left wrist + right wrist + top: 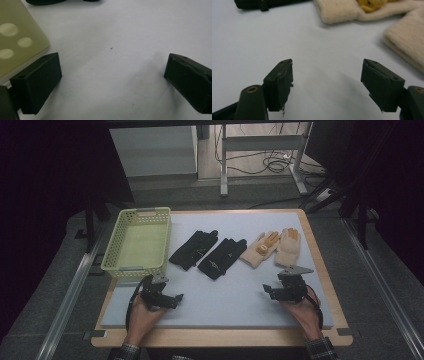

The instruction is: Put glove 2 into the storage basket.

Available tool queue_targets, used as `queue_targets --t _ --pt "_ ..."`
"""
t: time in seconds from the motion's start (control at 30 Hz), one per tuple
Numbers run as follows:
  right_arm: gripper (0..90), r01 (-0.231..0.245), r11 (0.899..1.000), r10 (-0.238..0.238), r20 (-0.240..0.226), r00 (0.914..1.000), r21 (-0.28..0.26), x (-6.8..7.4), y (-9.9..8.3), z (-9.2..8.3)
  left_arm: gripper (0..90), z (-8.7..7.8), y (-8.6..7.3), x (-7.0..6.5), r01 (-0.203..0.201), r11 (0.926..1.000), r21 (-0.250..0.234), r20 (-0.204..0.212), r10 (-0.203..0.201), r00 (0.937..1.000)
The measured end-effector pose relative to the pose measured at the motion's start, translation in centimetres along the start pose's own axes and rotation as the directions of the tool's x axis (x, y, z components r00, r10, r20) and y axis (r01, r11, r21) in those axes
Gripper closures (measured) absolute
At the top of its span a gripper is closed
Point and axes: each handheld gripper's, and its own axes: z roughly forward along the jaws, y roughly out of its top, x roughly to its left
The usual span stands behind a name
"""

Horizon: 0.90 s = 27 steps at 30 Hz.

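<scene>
The yellow basket point(136, 244) stands at the far left of the mat; right of it lie two black gloves point(207, 251), then two cream gloves point(275, 247), all outside the basket. The left gripper point(172, 299) rests just in front of the basket, jaws spread and empty; the right gripper point(268, 291) rests in front of the cream gloves, also spread with nothing between. I judge the danger is a shallow pinch; the knit cuff point(404, 41) is soft and may slip out, or the neighbour glove, which touches it, may be dragged along toward the basket.
</scene>
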Motion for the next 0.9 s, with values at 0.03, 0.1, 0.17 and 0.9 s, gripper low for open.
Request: queue_targets --t 0.03,0.1,0.17,0.9 --pt "26.7 0.002 1.000 -0.002 -0.005 1.0000 -0.004 0.1 0.2 0.1 1.3 0.0 0.0 0.0 0.000 1.0000 0.000 0.000 0.000 1.0000" --pt "28.0 0.006 1.000 -0.006 -0.012 0.9999 0.001 0.2 0.4 0.2 1.3 0.0 0.0 0.0 0.000 1.0000 0.000 0.000 0.000 1.0000" --pt "31.9 0.016 1.000 -0.016 -0.024 0.9996 -0.003 0.6 1.1 0.6 1.3 0.0 0.0 0.0 0.000 1.0000 0.000 0.000 0.000 1.0000" --pt "55.0 0.104 0.995 -0.103 -0.132 0.9859 0.002 4.0 5.6 5.1 1.2 0.0 0.0 0.0 0.001 1.0000 0.000 0.001 -0.001 1.0000"
